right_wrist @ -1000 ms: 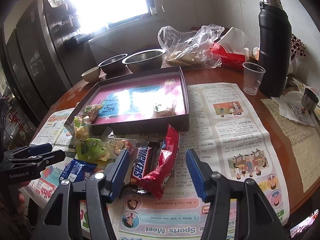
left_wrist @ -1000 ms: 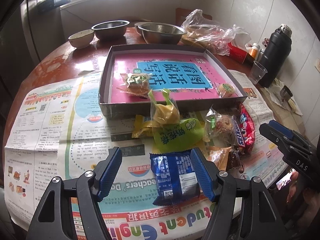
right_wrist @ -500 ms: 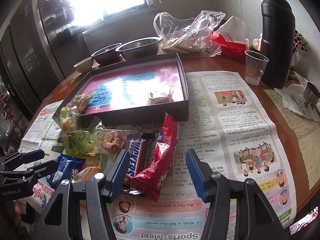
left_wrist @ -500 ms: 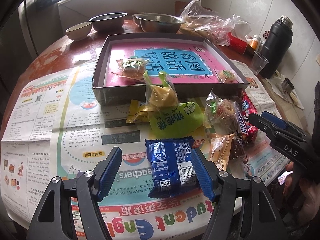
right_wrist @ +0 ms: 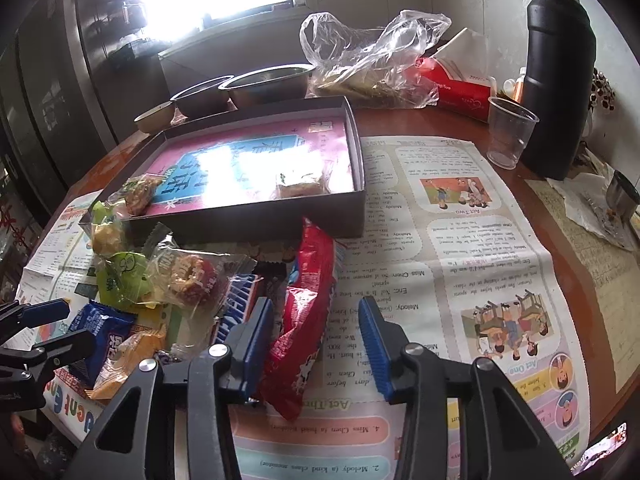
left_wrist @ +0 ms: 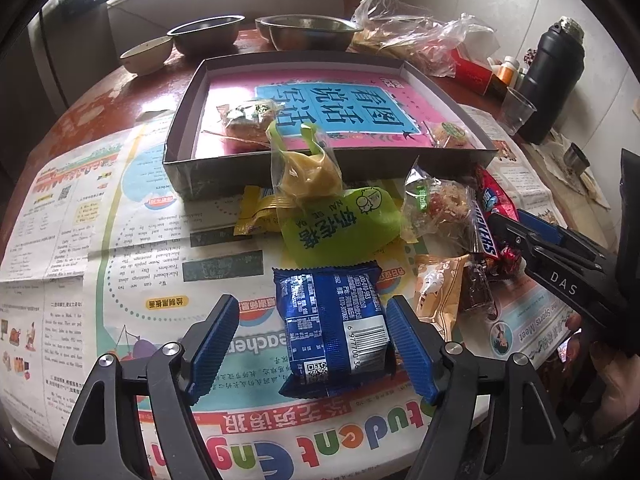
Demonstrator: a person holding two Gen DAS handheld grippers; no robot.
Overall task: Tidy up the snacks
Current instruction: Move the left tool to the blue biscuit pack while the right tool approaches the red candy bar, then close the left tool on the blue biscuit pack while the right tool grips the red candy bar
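We see a dark box (left_wrist: 320,168) sitting on the counter (left_wrist: 92,96), on top of spread newspaper (left_wrist: 132,240). The box has a pink and blue sheet on its floor. Two snacks lie inside it: a clear-wrapped cake (left_wrist: 248,120) near the front left side, and a small round snack (left_wrist: 450,134) in the front right corner.

The other snacks lie in a pile on the newspaper, just in front of the box. Our left gripper (left_wrist: 312,344) has its fingers (left_wrist: 214,336) wide open around a blue packet (left_wrist: 336,328). One finger looks to be touching the packet's right edge; the other is apart from it. Behind the packet are a green pouch (left_wrist: 340,224), a clear bag of yellow snacks (left_wrist: 306,172) leaning on the box wall, and a yellow wrapper (left_wrist: 256,216).

Our right gripper (right_wrist: 316,344) is open too, with a red packet (right_wrist: 308,312) lying between its fingers, not squeezed. A Snickers bar (right_wrist: 234,308) lies just beside it.

Behind the box stand two metal bowls (left_wrist: 208,34) and a small cream bowl (left_wrist: 146,54); we cannot tell what is in them. A clear plastic cup (right_wrist: 510,136) stands next to a black flask (right_wrist: 560,72).
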